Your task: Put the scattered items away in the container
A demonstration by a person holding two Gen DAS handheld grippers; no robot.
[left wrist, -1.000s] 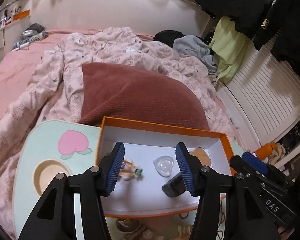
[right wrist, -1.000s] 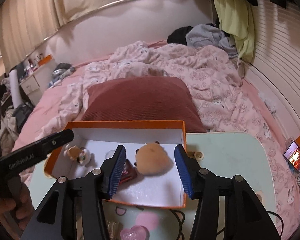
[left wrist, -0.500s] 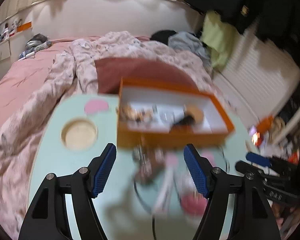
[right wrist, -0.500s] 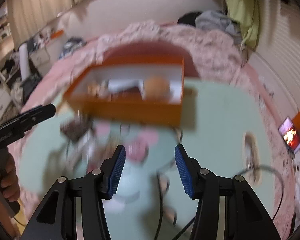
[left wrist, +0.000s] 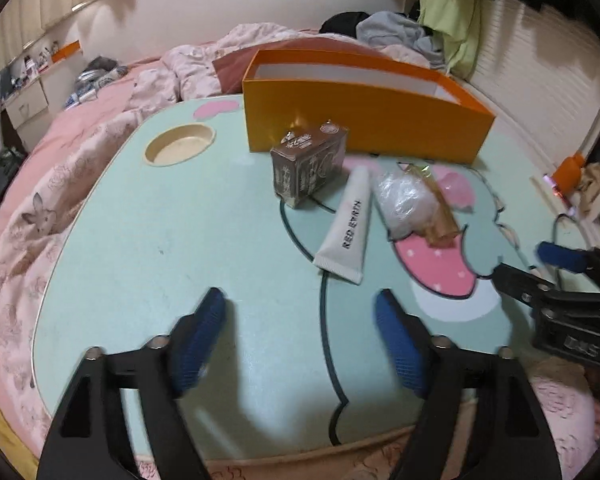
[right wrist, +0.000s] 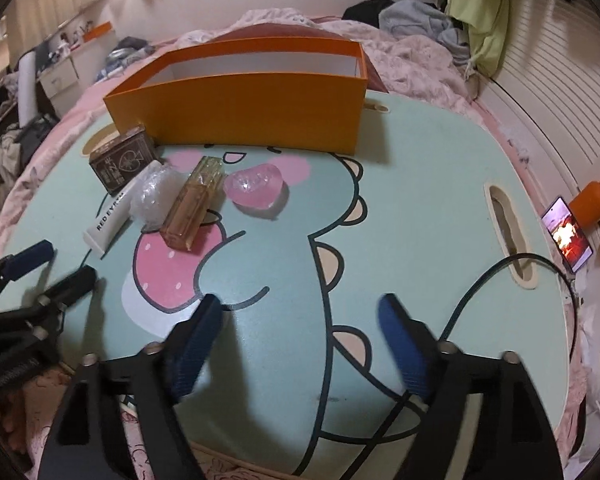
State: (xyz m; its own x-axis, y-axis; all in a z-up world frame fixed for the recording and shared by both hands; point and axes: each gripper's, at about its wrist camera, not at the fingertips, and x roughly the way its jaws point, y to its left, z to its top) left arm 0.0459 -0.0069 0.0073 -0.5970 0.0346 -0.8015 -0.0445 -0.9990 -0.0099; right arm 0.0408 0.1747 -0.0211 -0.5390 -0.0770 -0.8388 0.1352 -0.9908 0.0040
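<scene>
An orange box [left wrist: 364, 120] [right wrist: 252, 108] stands at the far side of a mint bed table [left wrist: 160, 240] [right wrist: 420, 208]. In front of it lie a brown card box [left wrist: 308, 166] [right wrist: 122, 160], a white tube [left wrist: 346, 228] [right wrist: 110, 220], a crumpled clear bag [left wrist: 406, 202] [right wrist: 154, 196], an amber bottle [right wrist: 194, 208] [left wrist: 440, 216] and a pink heart-shaped case [right wrist: 256, 190] [left wrist: 458, 190]. My left gripper [left wrist: 300, 308] hovers near the table's front, its jaws opening with nothing between them. My right gripper [right wrist: 300, 312] is likewise opening and empty, short of the items.
A round cup recess [left wrist: 180, 148] sits at the table's left, a slot handle [right wrist: 508, 232] at its right with a black cable [right wrist: 480, 280] running across. Pink bedding [left wrist: 40, 184] surrounds the table. A lit phone [right wrist: 566, 238] and an orange bottle [right wrist: 592, 200] lie to the right.
Both grippers have pulled back from above the orange box to the table's near side and lower. Both jaws have widened. The loose items have come into view in front of the box.
</scene>
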